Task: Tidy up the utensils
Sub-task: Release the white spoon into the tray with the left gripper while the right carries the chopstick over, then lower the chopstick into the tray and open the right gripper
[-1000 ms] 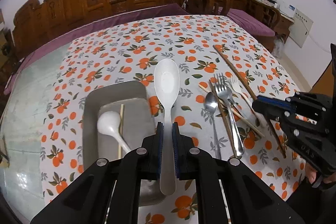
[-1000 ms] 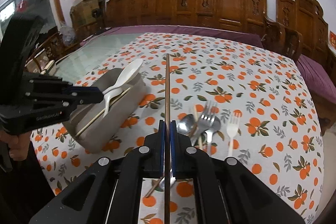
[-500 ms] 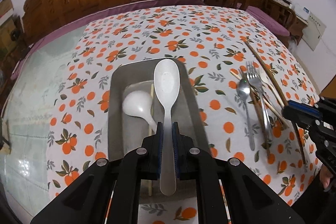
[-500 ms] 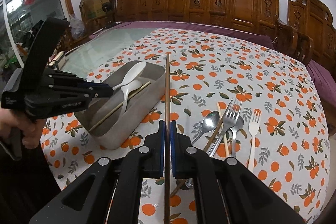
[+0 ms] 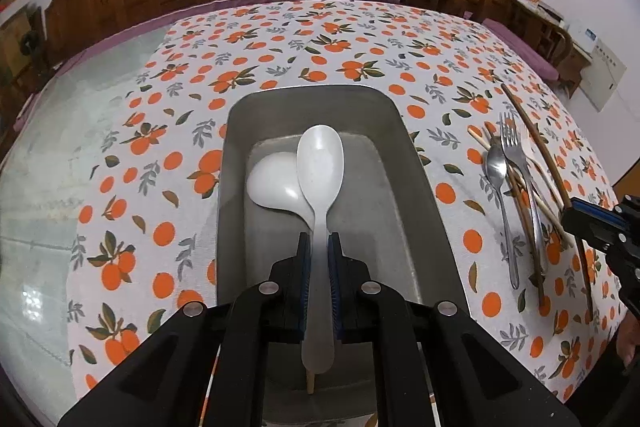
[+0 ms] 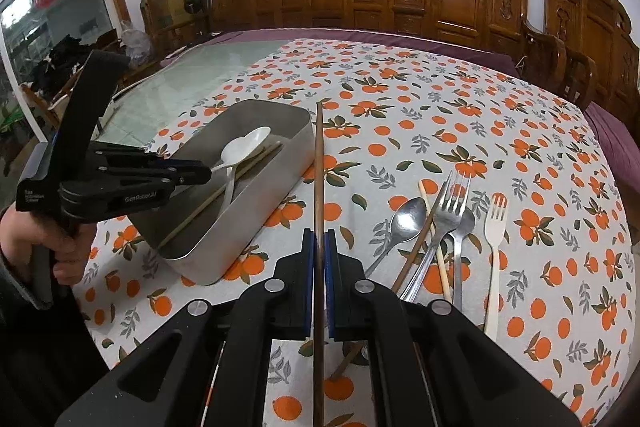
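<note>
My left gripper [image 5: 318, 243] is shut on the handle of a white plastic spoon [image 5: 320, 163]. It holds the spoon lengthwise over the grey metal tray [image 5: 416, 187]. A second white spoon [image 5: 272, 183] and a light chopstick [image 5: 310, 383] lie in the tray below it. My right gripper [image 6: 319, 239] is shut on a long brown chopstick [image 6: 319, 167] that points forward, just right of the tray [image 6: 280, 187]. The right wrist view shows the left gripper [image 6: 206, 173] from the side, with the held spoon [image 6: 260, 135] above the tray.
On the orange-print cloth right of the tray lie a metal spoon [image 6: 406, 219], a metal fork [image 6: 448, 211], a cream plastic fork [image 6: 496, 227] and loose chopsticks [image 6: 430, 211]. A hand [image 6: 60, 243] grips the left tool. Carved wooden chairs line the far side.
My left gripper has carried the white spoon leftward over the tray and lower into it. The right gripper with the brown chopstick has shifted slightly toward the tray.
</note>
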`<act>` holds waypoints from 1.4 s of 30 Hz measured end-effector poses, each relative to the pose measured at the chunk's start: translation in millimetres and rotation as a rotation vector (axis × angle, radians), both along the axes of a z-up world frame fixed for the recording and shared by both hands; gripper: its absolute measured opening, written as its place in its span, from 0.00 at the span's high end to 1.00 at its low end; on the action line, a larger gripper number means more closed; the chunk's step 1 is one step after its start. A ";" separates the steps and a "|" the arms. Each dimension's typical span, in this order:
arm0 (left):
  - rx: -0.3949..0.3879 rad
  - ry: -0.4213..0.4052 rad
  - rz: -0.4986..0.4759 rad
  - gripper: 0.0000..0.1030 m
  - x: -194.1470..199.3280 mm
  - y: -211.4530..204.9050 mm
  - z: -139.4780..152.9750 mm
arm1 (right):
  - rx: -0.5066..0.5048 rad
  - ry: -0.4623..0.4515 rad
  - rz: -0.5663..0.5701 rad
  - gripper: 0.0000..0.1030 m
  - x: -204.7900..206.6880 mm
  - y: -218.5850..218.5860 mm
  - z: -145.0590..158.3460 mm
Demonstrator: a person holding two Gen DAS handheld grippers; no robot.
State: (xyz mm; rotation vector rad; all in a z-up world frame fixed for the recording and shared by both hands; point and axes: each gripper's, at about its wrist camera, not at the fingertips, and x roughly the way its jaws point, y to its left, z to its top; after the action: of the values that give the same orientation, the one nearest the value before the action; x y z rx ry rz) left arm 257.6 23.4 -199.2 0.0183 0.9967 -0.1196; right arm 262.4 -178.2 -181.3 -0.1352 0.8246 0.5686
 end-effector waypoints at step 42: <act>-0.038 -0.225 0.160 0.10 -14.5 96.3 67.1 | 0.152 0.054 0.010 0.94 40.5 104.2 20.7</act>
State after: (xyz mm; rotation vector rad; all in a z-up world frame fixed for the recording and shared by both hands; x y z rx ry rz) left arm 243.1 119.7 -132.1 -0.0810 0.7673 0.0107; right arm 302.9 -74.0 -160.6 0.0152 0.8301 0.6446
